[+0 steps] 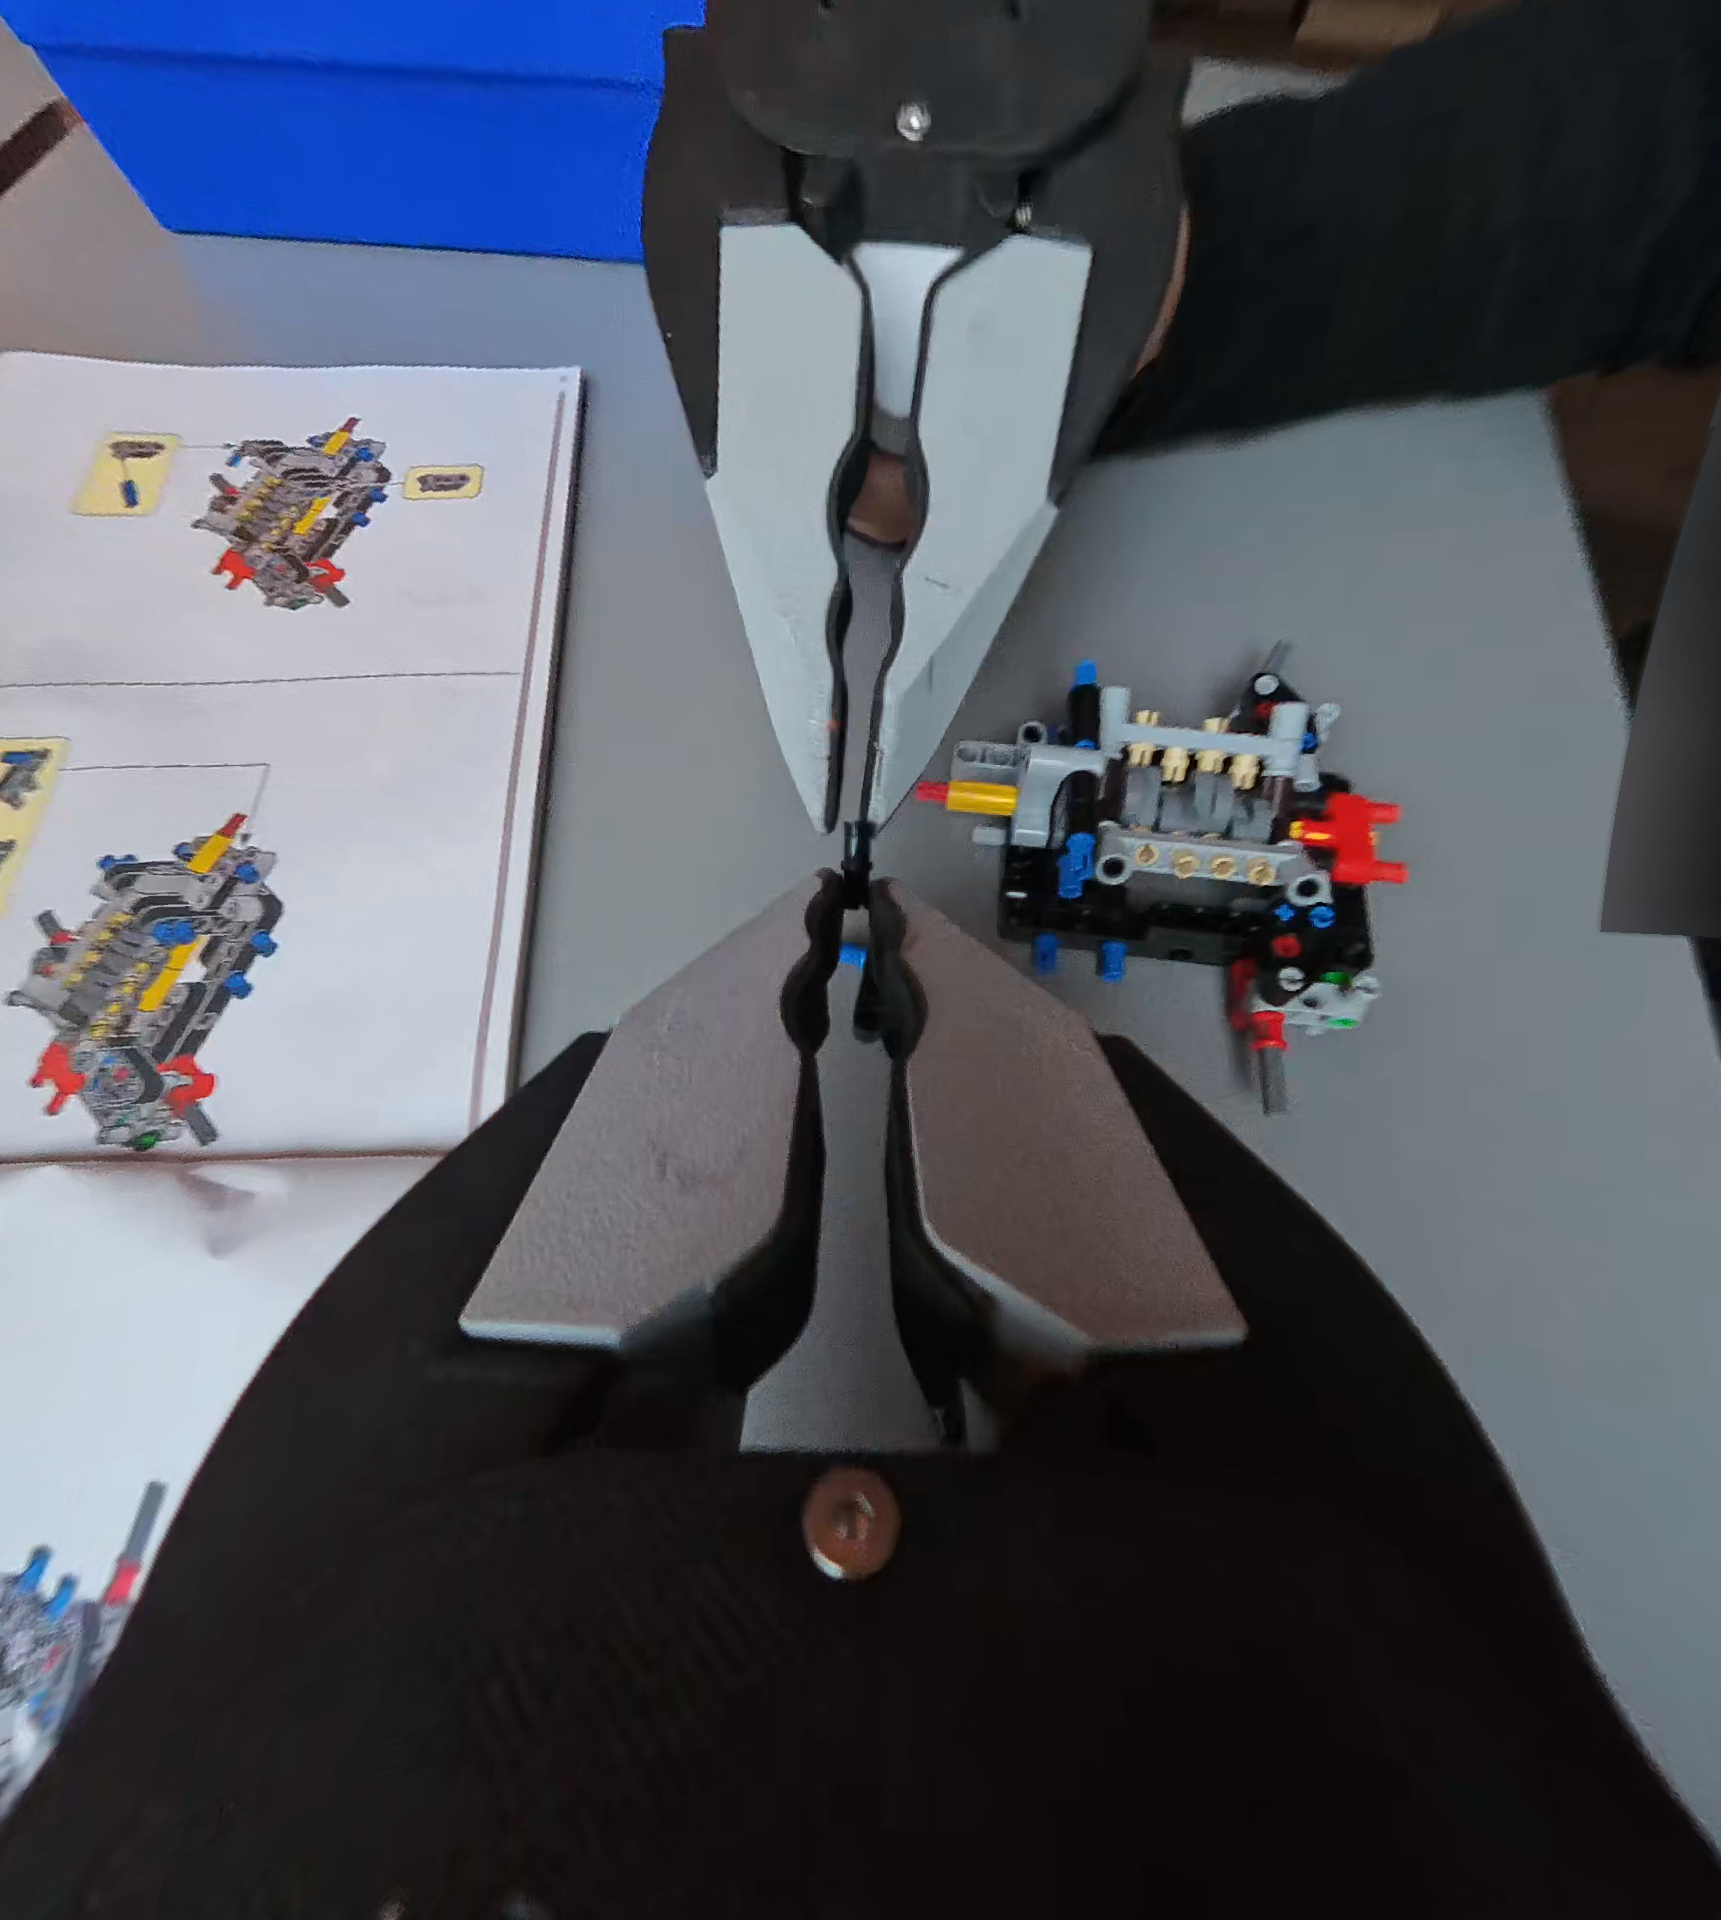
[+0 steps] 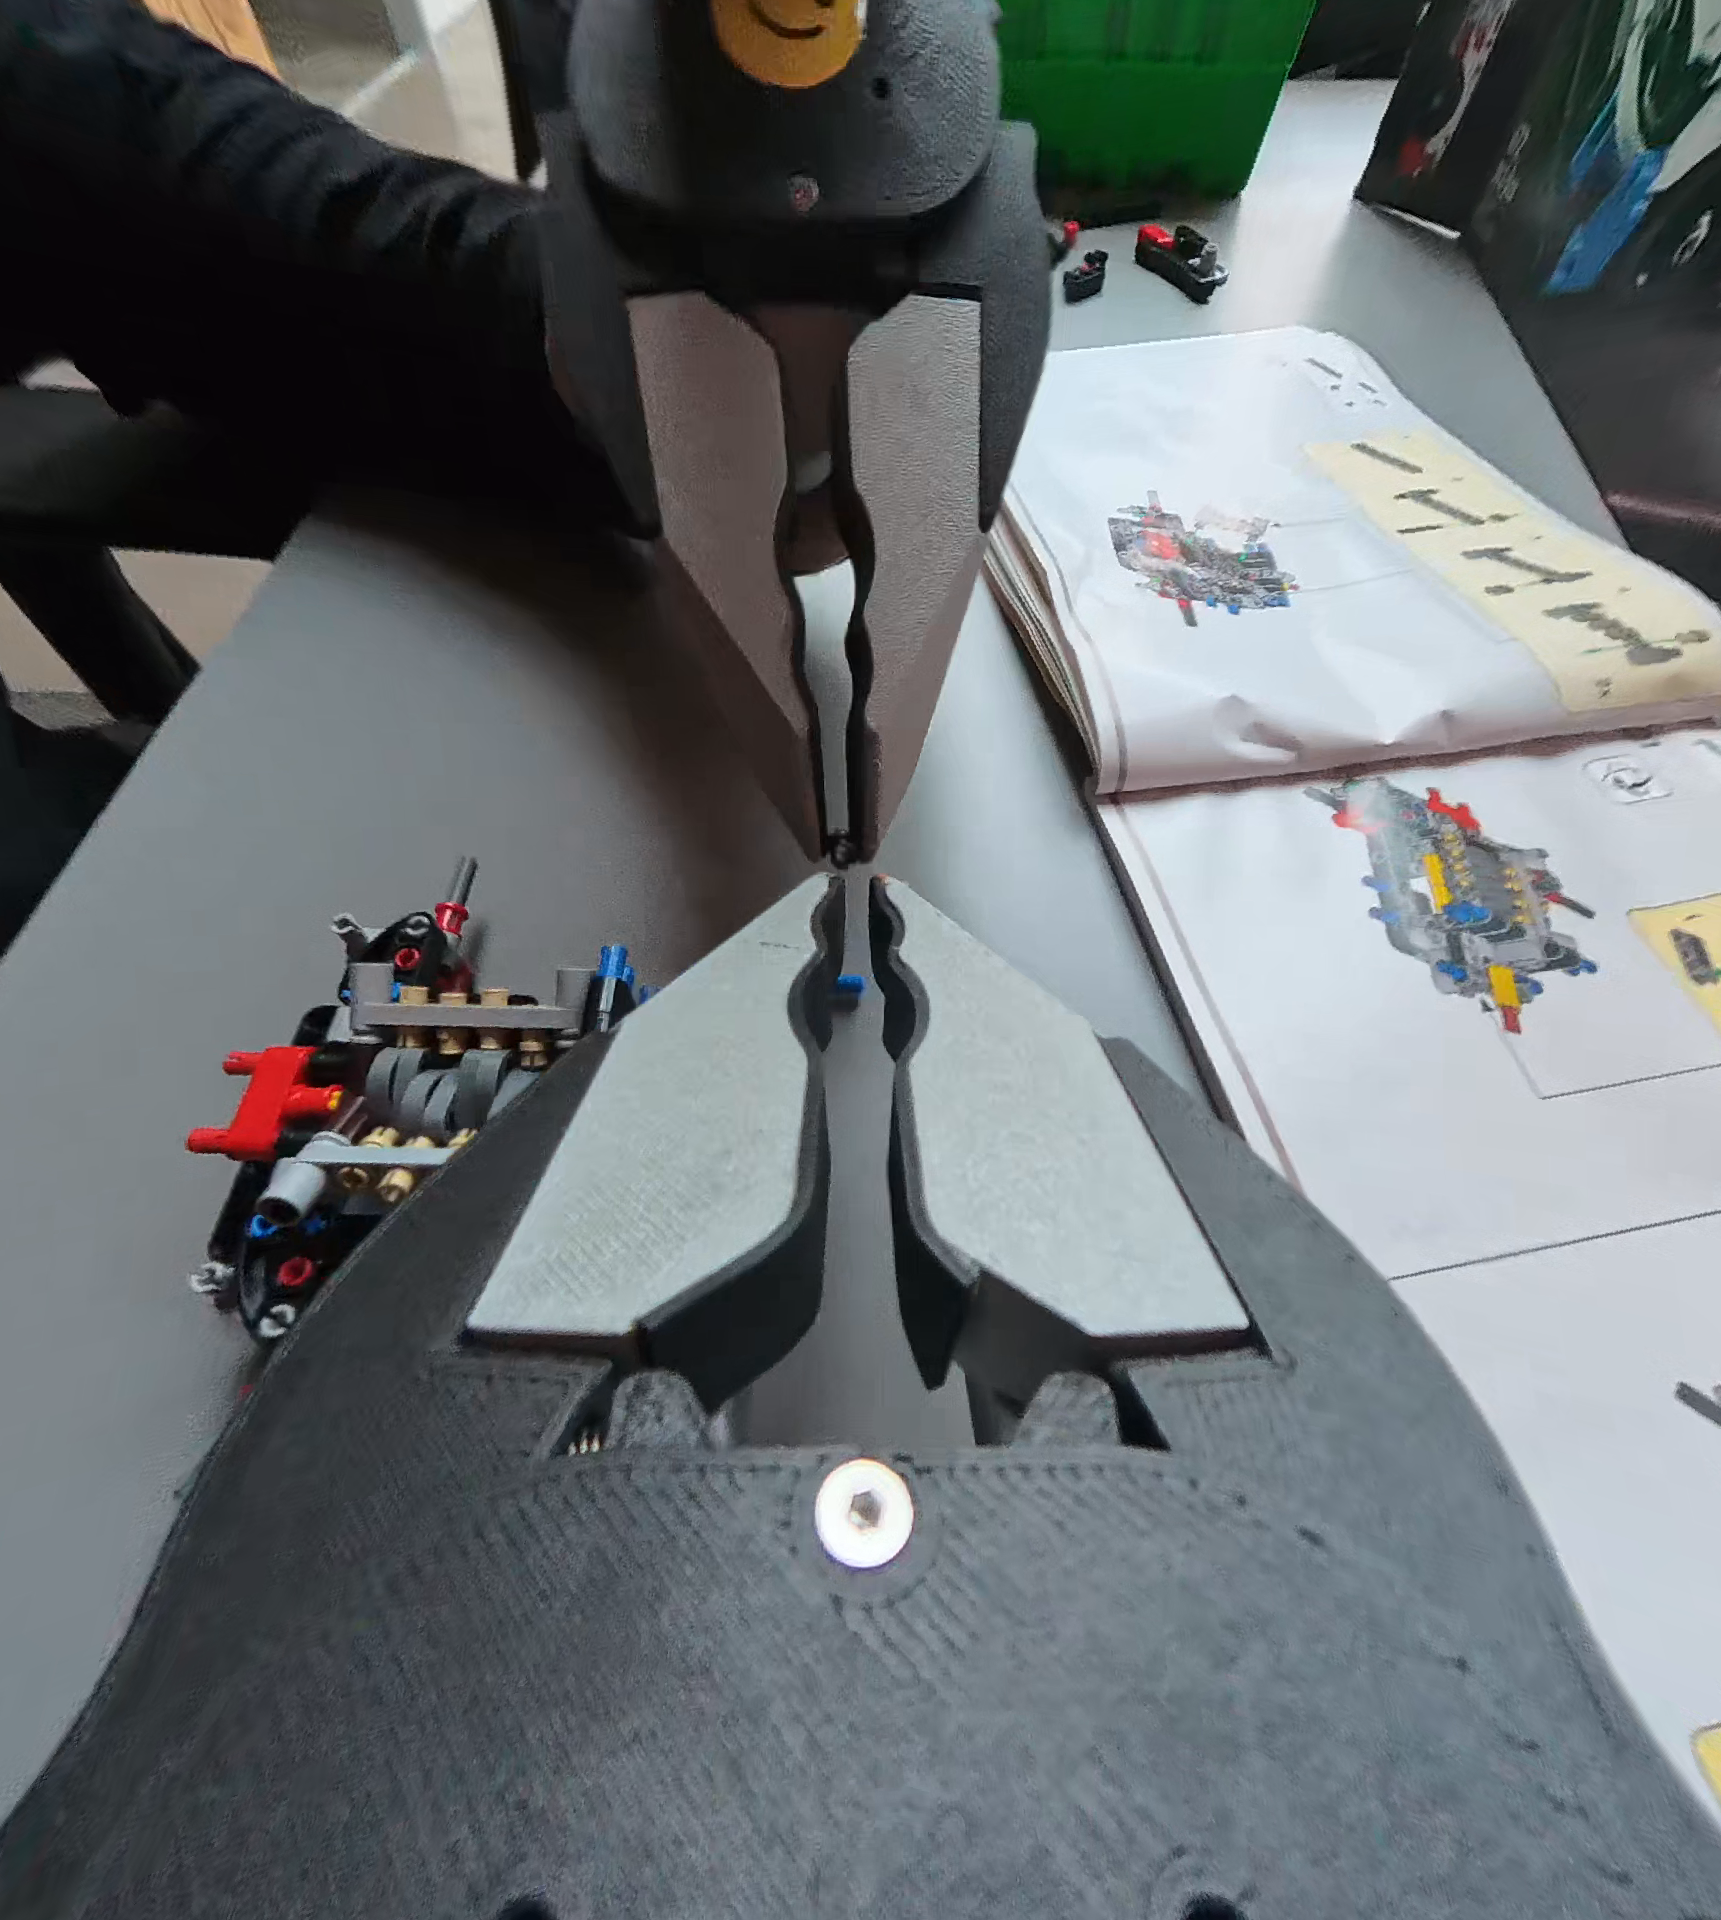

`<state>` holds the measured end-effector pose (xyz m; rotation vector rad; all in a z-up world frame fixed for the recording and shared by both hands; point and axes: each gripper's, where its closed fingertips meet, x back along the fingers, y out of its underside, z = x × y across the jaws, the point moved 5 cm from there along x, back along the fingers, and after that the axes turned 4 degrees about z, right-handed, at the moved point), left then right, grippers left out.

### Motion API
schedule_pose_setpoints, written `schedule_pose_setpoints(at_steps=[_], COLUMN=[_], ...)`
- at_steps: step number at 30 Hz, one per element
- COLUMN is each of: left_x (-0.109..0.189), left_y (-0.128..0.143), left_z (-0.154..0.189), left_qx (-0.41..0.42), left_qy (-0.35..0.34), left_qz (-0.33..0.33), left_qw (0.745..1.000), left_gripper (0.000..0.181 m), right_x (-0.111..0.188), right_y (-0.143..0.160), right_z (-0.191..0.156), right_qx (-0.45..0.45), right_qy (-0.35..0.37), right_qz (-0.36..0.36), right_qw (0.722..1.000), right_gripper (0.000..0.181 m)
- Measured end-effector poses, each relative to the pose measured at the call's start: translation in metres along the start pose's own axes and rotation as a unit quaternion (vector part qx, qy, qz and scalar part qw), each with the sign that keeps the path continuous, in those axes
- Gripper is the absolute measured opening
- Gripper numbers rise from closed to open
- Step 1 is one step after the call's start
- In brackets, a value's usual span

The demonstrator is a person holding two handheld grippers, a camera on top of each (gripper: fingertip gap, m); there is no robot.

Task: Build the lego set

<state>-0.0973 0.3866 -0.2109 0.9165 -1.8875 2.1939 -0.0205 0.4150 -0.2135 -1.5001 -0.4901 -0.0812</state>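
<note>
A partly built Lego engine block (image 1: 1188, 862) in grey, black, red and blue lies on the grey table (image 1: 1355, 1351); it also shows in the right wrist view (image 2: 399, 1091). My left gripper (image 1: 851, 896) is shut on a small black piece (image 1: 856, 847) at its very tips. My right gripper (image 2: 852, 885) faces it tip to tip, jaws a narrow gap apart and empty, right at the piece (image 2: 843, 852). A small blue pin (image 1: 851, 956) lies on the table below the tips and also shows in the right wrist view (image 2: 845, 987).
An open instruction booklet (image 1: 212, 727) lies beside the grippers, opposite the engine block (image 2: 1355, 935). A blue box (image 1: 368, 125), a green bin (image 2: 1147, 94) and the set's box (image 2: 1614, 135) stand on the table. Loose black-and-red pieces (image 2: 1178, 255) lie near the green bin. Both grippers' tips are close together, under 4 cm apart.
</note>
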Motion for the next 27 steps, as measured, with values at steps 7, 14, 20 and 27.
schedule_pose_setpoints(at_steps=[7, 14, 20, 27], left_x=[0.001, -0.001, -0.001, 0.001], left_y=[0.001, 0.000, 0.001, 0.004], left_z=[0.000, 0.003, 0.005, 0.001], left_qx=[0.023, 0.026, 0.042, 0.039], left_qy=[0.042, 0.062, 0.087, 0.077], left_qz=[0.018, 0.025, 0.030, 0.024], left_qw=[0.999, 0.997, 0.995, 0.996], left_gripper=[0.002, 0.001, 0.002, 0.003], right_x=[-0.001, -0.001, -0.001, -0.002], right_y=[-0.009, -0.007, -0.007, -0.007], right_z=[-0.008, -0.012, -0.015, -0.010], right_qx=[0.044, 0.056, 0.083, 0.070], right_qy=[0.007, -0.004, -0.001, 0.017], right_qz=[0.014, 0.012, 0.012, -0.015], right_qw=[0.999, 0.998, 0.996, 0.997], right_gripper=[0.004, 0.003, 0.001, 0.001])
